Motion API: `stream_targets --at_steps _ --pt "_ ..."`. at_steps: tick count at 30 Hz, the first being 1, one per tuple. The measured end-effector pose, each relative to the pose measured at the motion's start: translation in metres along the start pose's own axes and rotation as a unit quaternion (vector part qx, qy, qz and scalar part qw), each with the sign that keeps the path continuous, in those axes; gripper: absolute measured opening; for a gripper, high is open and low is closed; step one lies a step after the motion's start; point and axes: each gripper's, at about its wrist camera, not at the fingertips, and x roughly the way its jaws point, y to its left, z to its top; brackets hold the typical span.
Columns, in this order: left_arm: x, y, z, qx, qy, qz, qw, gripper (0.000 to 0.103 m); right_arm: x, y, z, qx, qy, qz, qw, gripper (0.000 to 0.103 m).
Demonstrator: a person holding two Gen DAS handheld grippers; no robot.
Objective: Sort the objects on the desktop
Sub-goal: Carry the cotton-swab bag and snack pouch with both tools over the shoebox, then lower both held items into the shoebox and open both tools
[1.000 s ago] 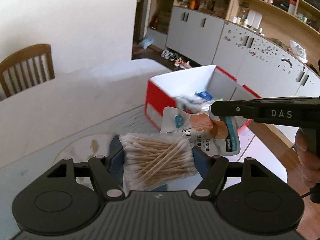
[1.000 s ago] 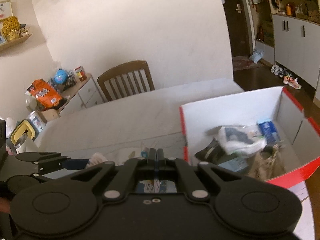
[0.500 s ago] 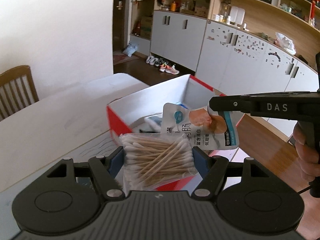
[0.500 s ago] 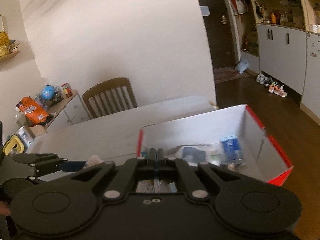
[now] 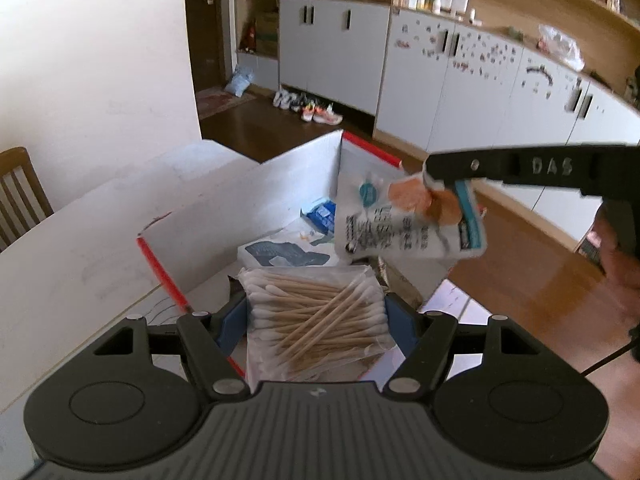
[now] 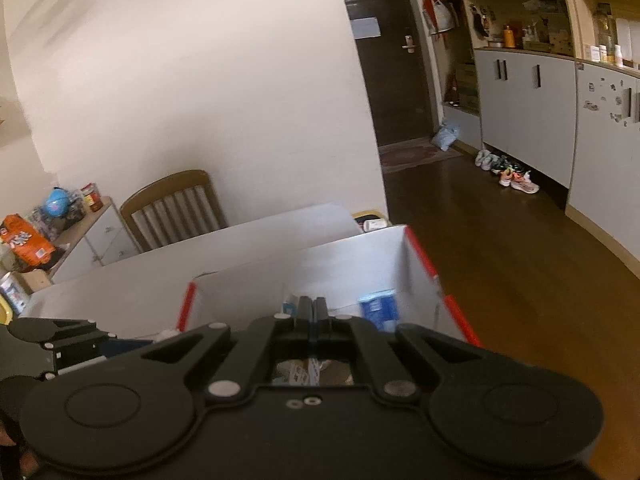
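My left gripper (image 5: 316,320) is shut on a clear bag of cotton swabs (image 5: 318,320), held over the near edge of a red and white cardboard box (image 5: 240,196). From the right side of the left wrist view my right gripper (image 5: 434,176) reaches in, shut on the top edge of a white and orange pouch (image 5: 404,224) that hangs above the box's inside. In the right wrist view the right gripper (image 6: 310,312) has its jaws pressed together over the box (image 6: 352,256); the pouch (image 6: 308,370) shows only through a gap below them.
Several packets lie in the box, among them a blue one (image 5: 322,214) and a white wrapper (image 5: 286,252). The box stands at the end of a white table (image 5: 80,248). A wooden chair (image 6: 172,208) stands behind the table. Wooden floor and grey cabinets (image 5: 460,84) lie beyond.
Both grippers have travelled with their loads from over the tabletop to over the box. The pouch now hangs above the box's inside and the swab bag above its near edge.
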Motion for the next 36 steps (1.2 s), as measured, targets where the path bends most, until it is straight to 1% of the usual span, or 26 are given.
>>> stream_targets --at_steps 6,10,14,19,21,23,26,28,30,32,36 --pt "0.03 -0.007 0.005 0.006 0.038 0.007 0.9993 0.072 0.018 -0.016 -0.002 0.007 0.007 -0.021 1.0 0.0" --pt "0.046 -0.007 0.006 0.009 0.06 0.019 0.998 0.072 0.031 -0.024 -0.006 0.015 0.014 -0.034 0.999 0.0" --pt "0.056 0.001 0.006 -0.013 0.086 0.023 0.9959 0.072 0.041 -0.031 -0.009 0.026 0.017 -0.046 0.998 0.0" --pt "0.065 0.002 0.007 -0.01 0.105 0.024 0.9941 0.072 0.052 -0.04 -0.015 0.053 0.031 -0.049 0.997 0.0" --pt "0.069 0.002 0.007 -0.011 0.116 0.021 0.993 0.072 0.056 -0.042 -0.018 0.056 0.039 -0.049 0.996 0.0" --pt "0.071 0.0 0.007 -0.003 0.125 0.021 0.9919 0.072 0.059 -0.046 -0.02 0.059 0.048 -0.044 0.996 0.0" --pt "0.075 0.002 0.01 -0.01 0.138 0.013 0.9903 0.072 0.063 -0.044 -0.024 0.052 0.061 -0.043 0.996 0.0" --pt "0.078 0.003 0.011 -0.011 0.145 0.012 0.9893 0.072 0.064 -0.045 -0.024 0.05 0.07 -0.045 0.995 0.003" --pt "0.08 0.006 0.012 -0.015 0.153 0.008 0.9881 0.072 0.066 -0.047 -0.026 0.048 0.083 -0.044 0.994 0.009" --pt "0.083 0.009 0.014 -0.02 0.159 0.003 0.9871 0.073 0.066 -0.047 -0.028 0.045 0.088 -0.05 0.994 0.013" --pt "0.085 0.012 0.015 -0.019 0.166 -0.002 0.9859 0.074 0.064 -0.051 -0.027 0.037 0.095 -0.045 0.994 0.017"
